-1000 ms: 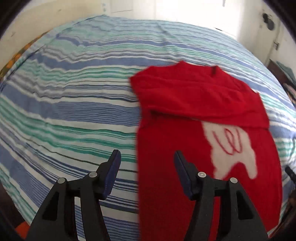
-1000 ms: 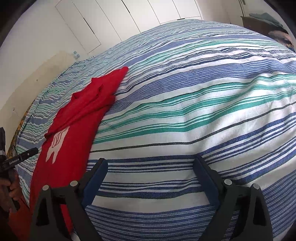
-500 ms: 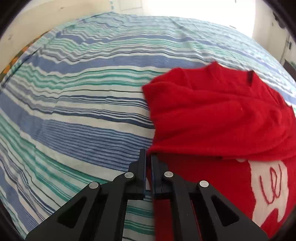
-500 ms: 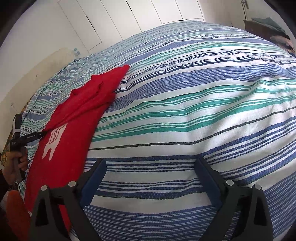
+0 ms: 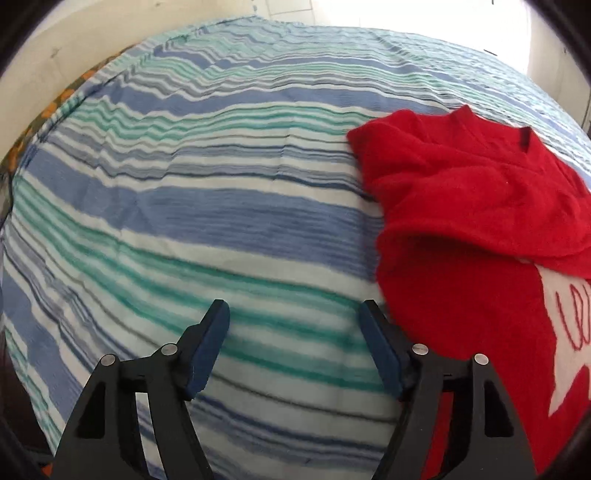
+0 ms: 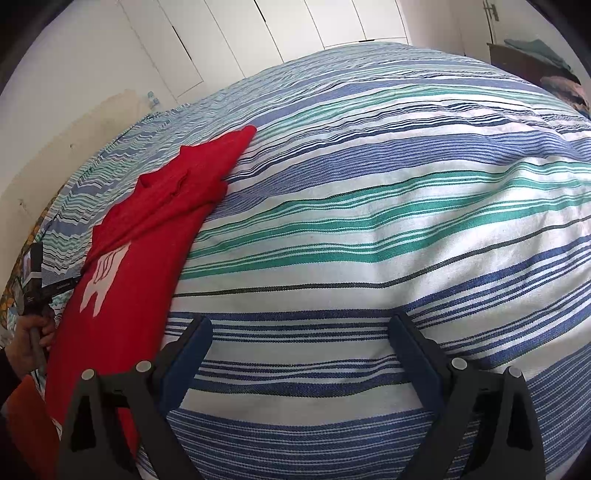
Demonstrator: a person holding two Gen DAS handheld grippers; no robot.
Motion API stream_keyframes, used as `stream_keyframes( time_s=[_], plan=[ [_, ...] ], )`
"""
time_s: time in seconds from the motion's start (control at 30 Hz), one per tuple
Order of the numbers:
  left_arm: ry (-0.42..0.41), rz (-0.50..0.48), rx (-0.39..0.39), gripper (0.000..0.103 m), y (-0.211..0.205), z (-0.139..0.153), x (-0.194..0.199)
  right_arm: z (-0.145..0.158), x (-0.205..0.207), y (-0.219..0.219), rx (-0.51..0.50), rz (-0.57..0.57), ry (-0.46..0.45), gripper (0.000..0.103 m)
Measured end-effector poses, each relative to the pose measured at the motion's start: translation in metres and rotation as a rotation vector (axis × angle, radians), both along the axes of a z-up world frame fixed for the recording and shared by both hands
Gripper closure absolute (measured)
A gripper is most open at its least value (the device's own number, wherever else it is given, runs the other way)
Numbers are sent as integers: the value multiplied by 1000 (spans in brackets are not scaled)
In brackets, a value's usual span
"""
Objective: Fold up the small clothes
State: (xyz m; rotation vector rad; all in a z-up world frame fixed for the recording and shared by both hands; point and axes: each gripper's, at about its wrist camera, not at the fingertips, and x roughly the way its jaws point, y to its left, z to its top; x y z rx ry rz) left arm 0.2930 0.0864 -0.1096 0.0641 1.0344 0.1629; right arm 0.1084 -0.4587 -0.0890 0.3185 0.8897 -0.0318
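Note:
A red sweater (image 5: 461, 236) with a white patch lies on the striped bed, its sleeves folded across the upper body. In the left wrist view it fills the right side. My left gripper (image 5: 295, 347) is open and empty over bare bedspread, just left of the sweater's left edge. In the right wrist view the sweater (image 6: 147, 251) lies at the left. My right gripper (image 6: 301, 358) is open and empty over the bedspread, to the right of the sweater. The left gripper (image 6: 55, 286) shows at the far left edge there, held in a hand.
The bed is covered by a blue, green and white striped bedspread (image 6: 388, 206). White wardrobe doors (image 6: 295, 29) stand behind it. A dark piece of furniture with clothes (image 6: 535, 55) stands at the far right. A beige headboard (image 5: 74, 48) runs along the left.
My left gripper, shut at the sweater's left edge half a second ago, has opened and moved left off the sweater. The right gripper has barely moved.

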Motion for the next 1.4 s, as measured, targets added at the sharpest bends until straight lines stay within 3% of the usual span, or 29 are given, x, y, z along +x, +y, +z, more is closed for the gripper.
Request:
stream_keyframes(
  time_s=[0.1,0.2,0.37,0.43,0.53,0.6,0.67,0.73,0.77,0.8,0.83,1.0,1.4],
  plan=[
    [10,48,-70,28,20,11,-37,0,1,1,-6,0,1,7],
    [-5,36,-112,28,19,26,-75,0,1,4,-15,1,1,7],
    [-43,-48,-219,28,-11,53,-134,20,-4,18,-81,-29,19,10],
    [-54,-129,-237,30,-31,57,-154,44,-17,36,-32,29,-63,11],
    [-6,-286,-200,47,-65,45,-174,74,-33,81,67,230,-163,11],
    [65,-320,-184,57,-75,28,-179,76,-36,109,134,348,-150,13],
    [146,-305,-174,58,-75,9,-178,59,-35,131,148,394,-78,13],
    [158,-310,-168,59,-73,7,-177,26,-33,140,133,390,56,14],
    [163,-309,-162,59,-73,8,-178,7,-31,140,113,376,148,19],
    [166,-308,-154,60,-74,8,-179,-2,-34,138,85,374,161,28],
    [165,-311,-143,60,-75,8,-181,1,-38,135,68,391,120,28],
    [162,-321,-99,60,-84,5,-179,1,-39,127,98,397,125,28],
    [156,-325,-88,60,-84,7,-183,3,-42,134,62,416,106,28]
  ],
)
